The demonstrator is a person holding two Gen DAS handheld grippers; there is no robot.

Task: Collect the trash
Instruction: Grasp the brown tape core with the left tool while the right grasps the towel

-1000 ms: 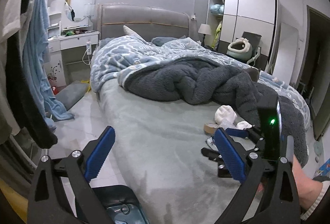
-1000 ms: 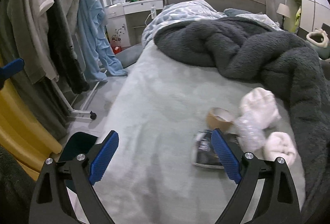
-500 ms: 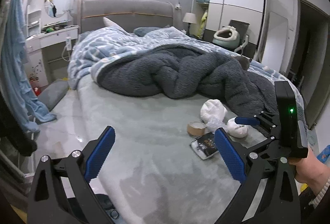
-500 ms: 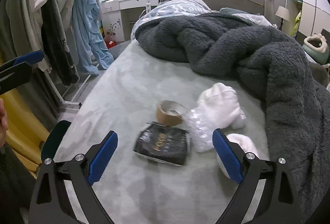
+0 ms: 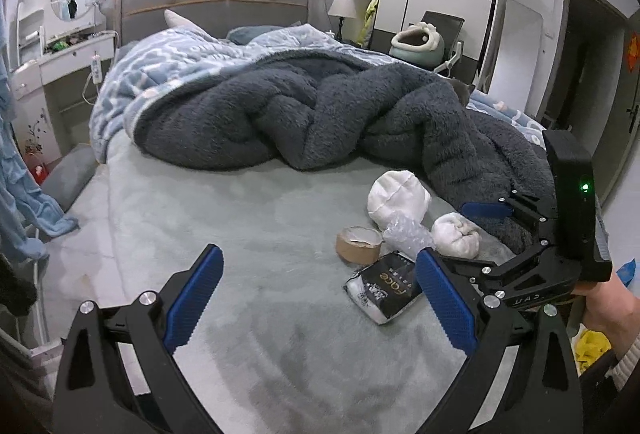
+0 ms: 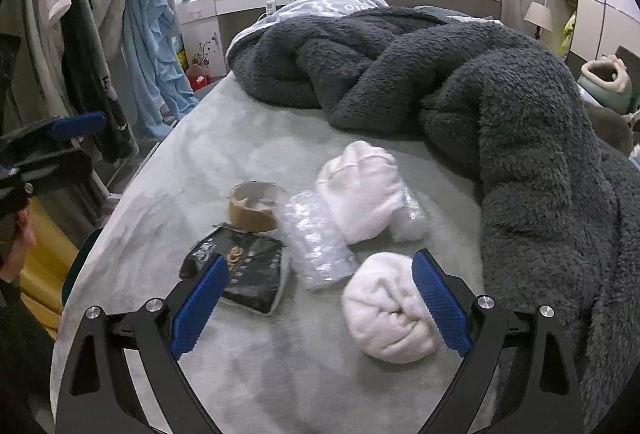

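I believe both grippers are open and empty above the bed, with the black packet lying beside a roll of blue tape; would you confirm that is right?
Nearly right, but the tape roll is brown, not blue, as the right wrist view shows. The rest holds: the left gripper and right gripper are open and empty above the bed, and the black packet lies beside that roll.

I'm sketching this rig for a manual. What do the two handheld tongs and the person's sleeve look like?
Each pair of tongs is a black frame with triangular cut-outs and silver bolts, ending in two ribbed blue pads: left tongs, right tongs. Seen from the left camera, the right tongs carry an upright black box with a green light. The sleeve has a pale ribbed knit cuff.
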